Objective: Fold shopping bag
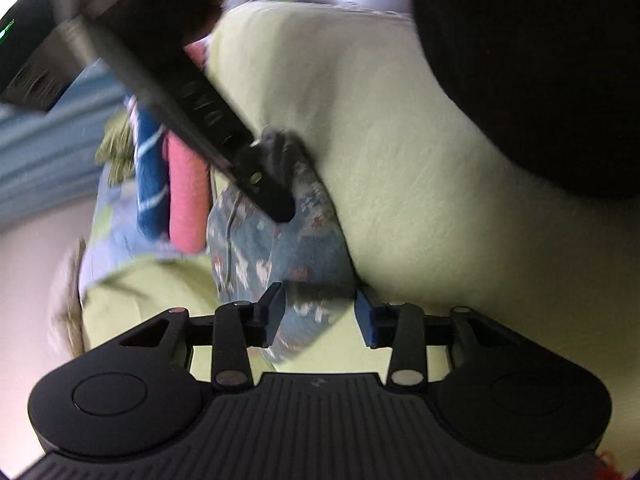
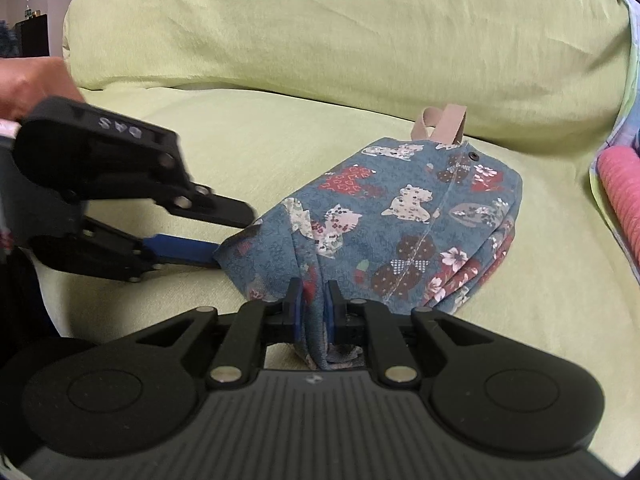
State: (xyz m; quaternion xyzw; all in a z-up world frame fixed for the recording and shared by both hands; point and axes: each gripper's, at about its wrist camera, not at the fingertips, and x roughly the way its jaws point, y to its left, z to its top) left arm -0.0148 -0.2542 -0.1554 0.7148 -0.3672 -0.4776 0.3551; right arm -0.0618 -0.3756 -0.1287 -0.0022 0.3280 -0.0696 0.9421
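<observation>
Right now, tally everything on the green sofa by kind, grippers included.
Shopping bag, blue patterned: 1
Beige strap on the bag: 1
Grippers: 2, the left gripper and the right gripper
Pink roll: 1
Blue roll, white-striped: 1
Total: 6

The folded blue patchwork-print cloth shopping bag (image 2: 384, 220) lies on the pale green fabric sofa seat (image 2: 240, 140), with bare cushion open in front, to its right and behind it up to the green back cushion (image 2: 340, 28), which walls off the far side. The left gripper (image 2: 230, 232) blocks the bag's left end, the right gripper (image 2: 314, 308) its near edge. Further right, a pink ribbed roll (image 2: 622, 196) closes that side.
</observation>
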